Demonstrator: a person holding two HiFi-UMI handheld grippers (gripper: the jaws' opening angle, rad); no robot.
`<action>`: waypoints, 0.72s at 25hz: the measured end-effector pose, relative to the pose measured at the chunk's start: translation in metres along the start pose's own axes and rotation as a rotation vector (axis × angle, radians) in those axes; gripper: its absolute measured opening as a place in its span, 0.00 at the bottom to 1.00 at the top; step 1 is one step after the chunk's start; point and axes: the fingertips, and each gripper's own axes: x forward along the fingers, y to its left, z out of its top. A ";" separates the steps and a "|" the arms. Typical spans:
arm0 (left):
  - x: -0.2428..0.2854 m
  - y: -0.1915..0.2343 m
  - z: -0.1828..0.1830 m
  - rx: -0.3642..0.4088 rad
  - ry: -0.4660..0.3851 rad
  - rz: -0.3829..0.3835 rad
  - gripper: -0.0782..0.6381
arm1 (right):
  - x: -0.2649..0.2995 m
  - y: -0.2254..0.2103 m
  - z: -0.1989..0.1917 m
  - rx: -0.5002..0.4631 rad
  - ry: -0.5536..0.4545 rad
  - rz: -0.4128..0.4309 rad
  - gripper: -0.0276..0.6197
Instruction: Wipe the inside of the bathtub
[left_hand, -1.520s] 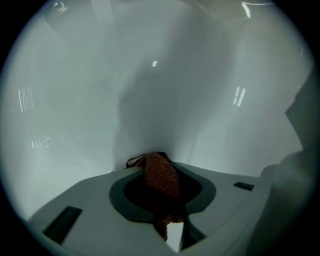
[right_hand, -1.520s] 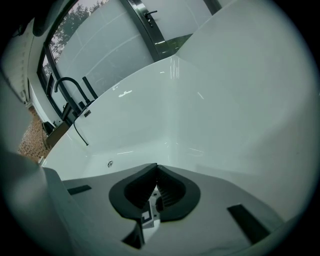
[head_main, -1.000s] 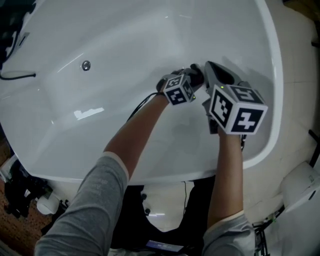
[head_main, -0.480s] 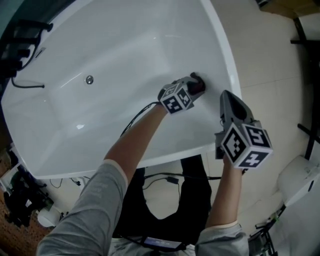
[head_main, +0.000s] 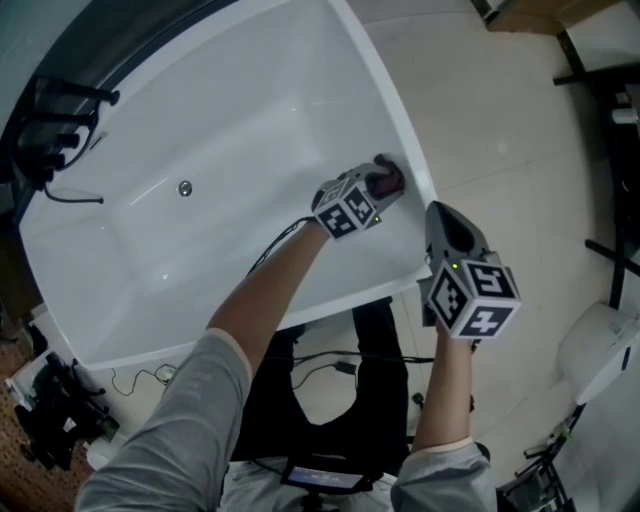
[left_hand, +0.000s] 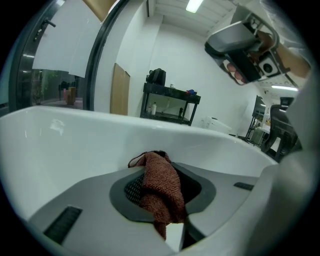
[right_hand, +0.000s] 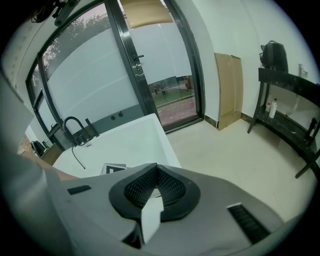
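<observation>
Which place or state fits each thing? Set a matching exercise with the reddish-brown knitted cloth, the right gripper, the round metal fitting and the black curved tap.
Things:
1 reddish-brown knitted cloth
2 right gripper
3 round metal fitting
4 black curved tap

Places or states:
A set into the white bathtub's inner surface
B clamped in the left gripper
C at the bathtub's far end
D outside the tub, nothing between its jaws

Pairs: 1-B, 2-D, 3-A, 4-C

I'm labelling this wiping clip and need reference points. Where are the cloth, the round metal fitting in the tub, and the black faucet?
cloth (left_hand: 159, 187): left gripper view, middle of the brown fabric.
round metal fitting (head_main: 185, 188): head view, its centre.
black faucet (right_hand: 73, 118): right gripper view, top of its arch.
</observation>
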 end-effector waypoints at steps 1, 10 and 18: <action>-0.002 -0.001 0.006 -0.003 0.003 0.003 0.25 | -0.004 -0.001 0.002 0.001 -0.001 -0.001 0.05; -0.015 -0.013 0.062 -0.006 -0.042 -0.002 0.25 | -0.033 -0.018 0.011 -0.026 0.023 -0.033 0.05; -0.077 -0.032 0.104 0.040 -0.053 -0.004 0.25 | -0.071 0.008 0.020 -0.021 0.001 -0.033 0.05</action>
